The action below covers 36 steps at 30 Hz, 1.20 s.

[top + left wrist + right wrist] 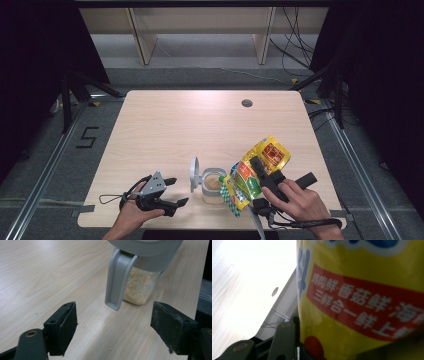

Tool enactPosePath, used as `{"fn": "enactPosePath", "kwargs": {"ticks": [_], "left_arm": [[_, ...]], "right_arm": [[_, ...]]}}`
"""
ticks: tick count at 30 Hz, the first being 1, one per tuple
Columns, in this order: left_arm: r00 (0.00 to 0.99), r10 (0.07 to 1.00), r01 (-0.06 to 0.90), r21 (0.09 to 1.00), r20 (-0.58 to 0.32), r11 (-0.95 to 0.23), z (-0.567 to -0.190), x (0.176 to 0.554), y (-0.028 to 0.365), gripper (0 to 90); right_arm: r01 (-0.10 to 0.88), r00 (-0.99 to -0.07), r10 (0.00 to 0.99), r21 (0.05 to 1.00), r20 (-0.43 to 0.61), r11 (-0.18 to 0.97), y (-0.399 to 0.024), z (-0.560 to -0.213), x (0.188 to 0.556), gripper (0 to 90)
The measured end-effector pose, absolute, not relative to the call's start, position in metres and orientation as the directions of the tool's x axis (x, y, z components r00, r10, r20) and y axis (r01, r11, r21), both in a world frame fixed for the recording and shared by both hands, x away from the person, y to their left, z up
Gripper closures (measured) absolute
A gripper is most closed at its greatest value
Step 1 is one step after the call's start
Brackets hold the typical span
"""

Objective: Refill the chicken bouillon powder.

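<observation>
Yellow foil dominates the seasoning bag [257, 170], which hangs tilted above the desk [165, 130] near its front edge, clamped in the right hand-held gripper [260, 172] with its lower corner over the jar [214, 184]. The bag carries red and green panels, Chinese print and a green-checked strip at the bottom. The clear jar, just left of the bag, holds pale granules; its grey lid [194, 174] stands flipped open on the left side. The right hand-held gripper's 2 jaws press the bag between them. The left hand-held gripper [172, 192] rests near the jar's left, jaws wide apart, touching nothing.
</observation>
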<state>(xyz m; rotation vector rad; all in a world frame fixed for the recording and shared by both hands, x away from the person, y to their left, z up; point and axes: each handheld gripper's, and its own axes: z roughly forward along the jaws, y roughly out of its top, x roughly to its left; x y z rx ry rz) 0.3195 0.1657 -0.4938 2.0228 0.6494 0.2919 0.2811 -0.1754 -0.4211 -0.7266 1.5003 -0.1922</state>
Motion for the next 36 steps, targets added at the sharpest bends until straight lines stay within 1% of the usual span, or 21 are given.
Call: {"fn": "enactPosePath", "kwargs": {"ticks": [1,2,3,4,5,7,9,10,11,13,14,15,17,18,21,26,29,32,35,36], "left_arm": [[0.83,0.555,0.329,0.857,-0.061,-0.397,-0.494,0.3194,0.1651,20.7],[0.834,0.551,0.32,0.847,-0.039,-0.424,-0.4935,0.3202,0.1664,20.7],[0.825,0.56,0.347,0.851,-0.078,-0.393,-0.4945,0.3182,0.164,20.7],[0.828,0.557,0.341,0.844,-0.062,-0.414,-0.494,0.3189,0.1648,20.7],[0.826,0.559,0.348,0.849,-0.077,-0.397,-0.4946,0.3179,0.1636,20.7],[0.826,0.558,0.348,0.85,-0.078,-0.396,-0.4945,0.3179,0.1635,20.7],[0.835,0.547,0.324,0.853,-0.055,-0.409,-0.4936,0.3192,0.1646,20.7],[0.834,0.548,0.327,0.853,-0.058,-0.407,-0.4936,0.3191,0.1646,20.7],[0.834,0.548,0.327,0.853,-0.058,-0.407,-0.4936,0.3191,0.1646,20.7],[0.835,0.548,0.324,0.851,-0.053,-0.412,-0.4933,0.3191,0.1649,20.7],[0.835,0.547,0.325,0.853,-0.056,-0.408,-0.4932,0.3188,0.1647,20.7],[0.832,0.552,0.324,0.854,-0.053,-0.407,-0.493,0.3185,0.1647,20.7],[0.832,0.552,0.322,0.852,-0.048,-0.412,-0.4928,0.3188,0.1651,20.7],[0.832,0.552,0.322,0.852,-0.048,-0.412,-0.4929,0.3189,0.1651,20.7],[0.835,0.548,0.324,0.853,-0.055,-0.409,-0.4931,0.3188,0.1648,20.7],[0.835,0.548,0.323,0.853,-0.053,-0.41,-0.4931,0.319,0.1649,20.7],[0.831,0.554,0.322,0.852,-0.046,-0.412,-0.4928,0.3188,0.165,20.7],[0.835,0.548,0.323,0.852,-0.052,-0.411,-0.493,0.3189,0.1649,20.7],[0.832,0.553,0.321,0.852,-0.045,-0.414,-0.4929,0.319,0.1652,20.7],[0.823,0.563,0.344,0.851,-0.07,-0.398,-0.4936,0.3178,0.1644,20.7]], "right_arm": [[-0.315,0.101,-0.534,-0.536,-0.84,0.783,-0.1752,-0.4211,0.2811,57.5],[-0.311,0.106,-0.524,-0.528,-0.845,0.79,-0.1756,-0.4216,0.2806,57.5],[-0.31,0.103,-0.521,-0.525,-0.847,0.793,-0.1758,-0.4218,0.2805,57.5],[-0.311,0.105,-0.53,-0.534,-0.841,0.786,-0.176,-0.4218,0.2804,57.4],[-0.311,0.105,-0.53,-0.534,-0.841,0.786,-0.1759,-0.422,0.2804,57.5],[-0.312,0.104,-0.528,-0.531,-0.843,0.788,-0.1761,-0.4222,0.2807,57.5],[-0.312,0.101,-0.526,-0.529,-0.845,0.789,-0.1763,-0.4223,0.2807,57.5],[-0.291,0.077,-0.49,-0.489,-0.868,0.822,-0.1789,-0.4254,0.2797,57.5],[-0.301,0.093,-0.511,-0.514,-0.854,0.803,-0.1774,-0.4234,0.28,57.5],[-0.297,0.083,-0.507,-0.507,-0.858,0.809,-0.1774,-0.4232,0.28,57.5],[-0.299,0.098,-0.506,-0.511,-0.857,0.806,-0.1771,-0.4226,0.28,57.5],[-0.283,0.084,-0.474,-0.477,-0.876,0.832,-0.1794,-0.4248,0.2789,57.5],[-0.296,0.092,-0.511,-0.514,-0.855,0.805,-0.1779,-0.4221,0.2798,57.5],[-0.314,0.11,-0.541,-0.545,-0.834,0.777,-0.176,-0.4197,0.281,57.5],[-0.316,0.096,-0.543,-0.543,-0.834,0.778,-0.1762,-0.4194,0.2813,57.5],[-0.31,0.111,-0.534,-0.54,-0.838,0.782,-0.1763,-0.42,0.2806,57.5],[-0.315,0.114,-0.548,-0.553,-0.829,0.771,-0.176,-0.4195,0.2809,57.5],[-0.304,0.114,-0.518,-0.527,-0.847,0.794,-0.1768,-0.4211,0.2798,57.5],[-0.316,0.111,-0.545,-0.549,-0.831,0.774,-0.1758,-0.4196,0.2809,57.5],[-0.319,0.098,-0.547,-0.547,-0.831,0.774,-0.1757,-0.4193,0.281,57.5]]}}
